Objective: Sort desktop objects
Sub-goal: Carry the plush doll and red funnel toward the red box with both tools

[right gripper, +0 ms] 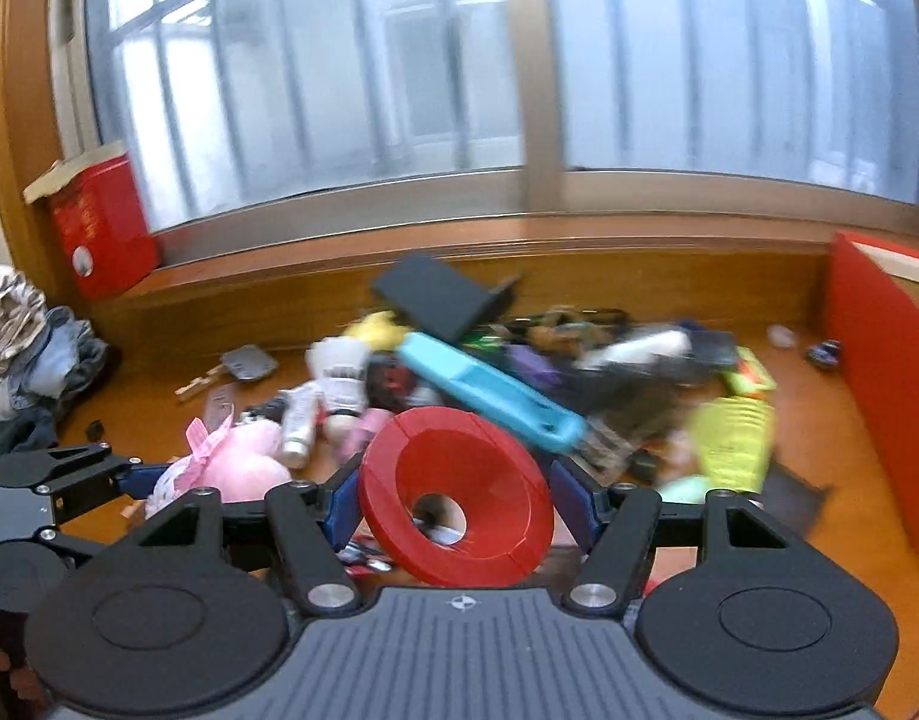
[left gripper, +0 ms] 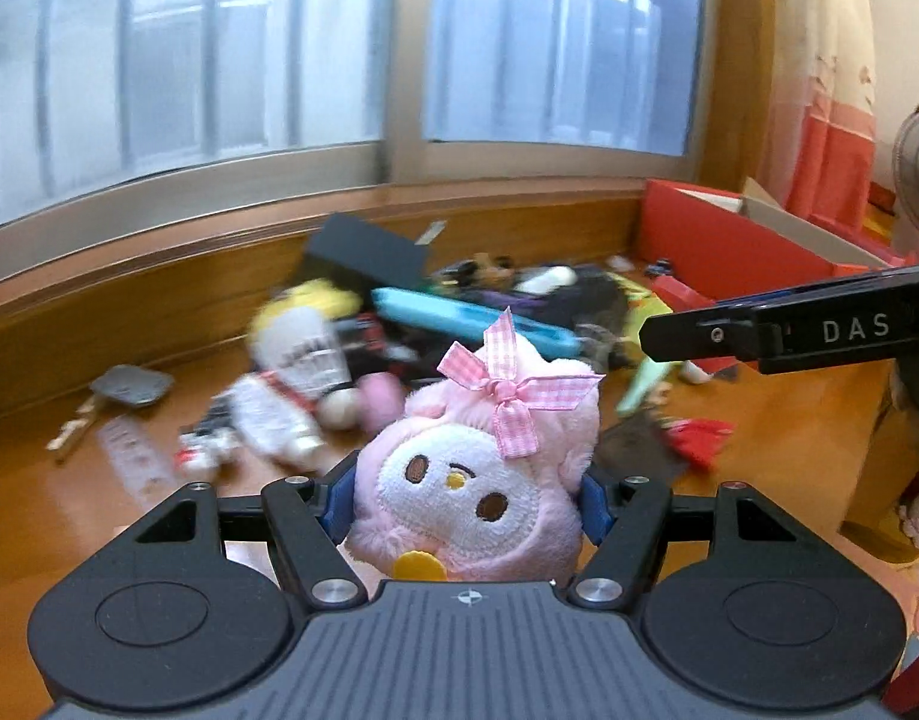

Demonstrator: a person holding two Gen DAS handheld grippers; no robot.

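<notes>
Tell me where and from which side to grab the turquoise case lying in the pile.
Probably best at the near end of the turquoise case, coming from the front. It is long and flat and lies diagonally on the clutter; that end juts free, while the far end sits under the black box.

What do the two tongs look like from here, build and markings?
Both tongs, left and right, match: black linkage arms with silver pivot screws, blue finger pads, a ribbed grey body with round black discs. The right one's side reads "DAS". No cables or sleeves visible.
</notes>
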